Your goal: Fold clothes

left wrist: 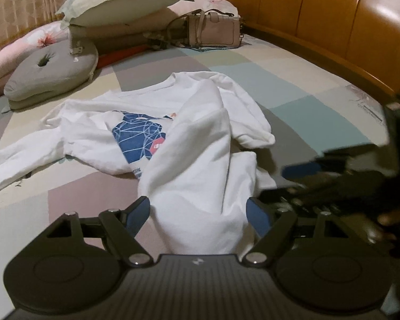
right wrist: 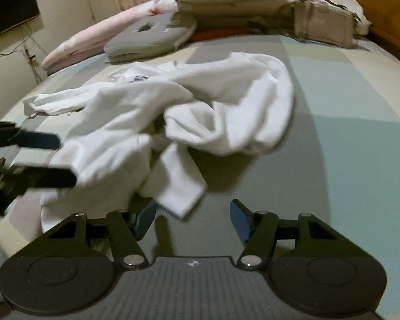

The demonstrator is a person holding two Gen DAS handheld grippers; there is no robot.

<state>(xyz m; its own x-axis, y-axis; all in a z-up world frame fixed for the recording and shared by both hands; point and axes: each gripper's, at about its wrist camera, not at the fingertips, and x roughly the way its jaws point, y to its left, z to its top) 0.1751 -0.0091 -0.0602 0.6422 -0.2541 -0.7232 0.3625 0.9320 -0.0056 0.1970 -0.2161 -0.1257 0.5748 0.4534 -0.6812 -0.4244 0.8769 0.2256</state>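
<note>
A white sweatshirt with a blue graphic print lies crumpled on the bed; one sleeve trails to the left. My left gripper is open, its blue pads wide apart on either side of a raised fold of the white fabric. In the right wrist view the sweatshirt is a rumpled heap. My right gripper is open just above the sheet, and a loose white end of the cloth reaches between its fingers near the left pad. Each gripper appears blurred in the other's view: the right gripper and the left gripper.
The patchwork bed sheet stretches to the right of the shirt. A grey cushion with a hole, stacked pillows and a beige handbag lie at the head. A wooden headboard curves along the right. A dark screen hangs on the wall.
</note>
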